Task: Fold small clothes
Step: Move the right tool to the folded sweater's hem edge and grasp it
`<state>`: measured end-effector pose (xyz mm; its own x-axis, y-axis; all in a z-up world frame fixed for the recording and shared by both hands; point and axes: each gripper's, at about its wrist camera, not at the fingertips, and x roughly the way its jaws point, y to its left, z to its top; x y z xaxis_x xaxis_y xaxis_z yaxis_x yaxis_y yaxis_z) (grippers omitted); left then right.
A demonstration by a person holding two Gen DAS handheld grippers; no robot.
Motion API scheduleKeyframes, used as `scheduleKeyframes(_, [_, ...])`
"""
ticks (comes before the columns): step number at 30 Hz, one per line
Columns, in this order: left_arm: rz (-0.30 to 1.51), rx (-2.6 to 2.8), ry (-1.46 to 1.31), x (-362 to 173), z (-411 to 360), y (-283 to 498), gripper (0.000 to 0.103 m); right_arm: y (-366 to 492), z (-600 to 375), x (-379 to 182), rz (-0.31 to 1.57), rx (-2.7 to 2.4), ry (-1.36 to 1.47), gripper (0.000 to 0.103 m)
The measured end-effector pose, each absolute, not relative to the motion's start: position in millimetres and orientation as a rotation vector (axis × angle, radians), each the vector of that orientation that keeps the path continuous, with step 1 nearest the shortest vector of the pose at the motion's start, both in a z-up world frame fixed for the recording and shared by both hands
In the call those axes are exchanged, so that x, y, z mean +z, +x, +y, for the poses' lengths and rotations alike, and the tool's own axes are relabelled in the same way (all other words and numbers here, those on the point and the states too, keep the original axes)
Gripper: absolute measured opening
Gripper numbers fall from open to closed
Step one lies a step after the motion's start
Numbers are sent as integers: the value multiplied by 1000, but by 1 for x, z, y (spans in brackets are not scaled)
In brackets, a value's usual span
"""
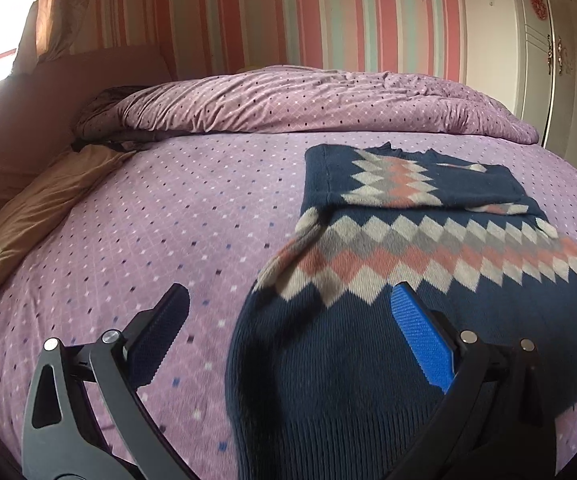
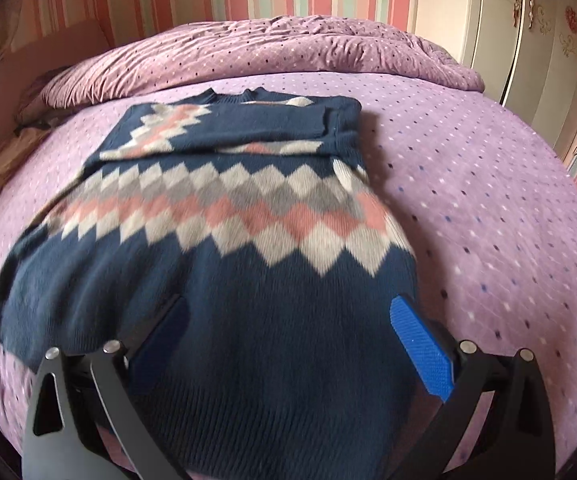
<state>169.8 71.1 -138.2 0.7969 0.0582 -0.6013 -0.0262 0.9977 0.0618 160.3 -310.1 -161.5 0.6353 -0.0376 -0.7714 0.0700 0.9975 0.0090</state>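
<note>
A navy knit sweater (image 1: 368, 340) with a band of pink, grey and cream diamonds lies flat on the purple dotted bedsheet (image 1: 148, 220). Both sleeves are folded in across its chest (image 1: 408, 184). My left gripper (image 1: 288, 320) is open and empty, above the sweater's lower left edge, one finger over the sheet and one over the knit. In the right wrist view the sweater (image 2: 228, 300) fills the middle. My right gripper (image 2: 288, 320) is open and empty over the sweater's hem, toward its right side.
A rolled purple duvet (image 1: 308, 104) lies across the far side of the bed. A tan pillow (image 1: 36, 216) sits at the left edge. A striped wall and a white wardrobe (image 1: 536, 60) stand behind. Bare sheet (image 2: 488, 200) lies right of the sweater.
</note>
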Motion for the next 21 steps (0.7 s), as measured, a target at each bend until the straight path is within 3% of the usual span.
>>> scheduleKeyframes(16, [695, 95, 39, -157, 104, 96, 100, 84, -344, -169, 909, -148, 69, 100])
scheduleKeyframes(21, [710, 119, 33, -165, 113, 84, 100, 78, -367, -194, 963, -157, 168, 79])
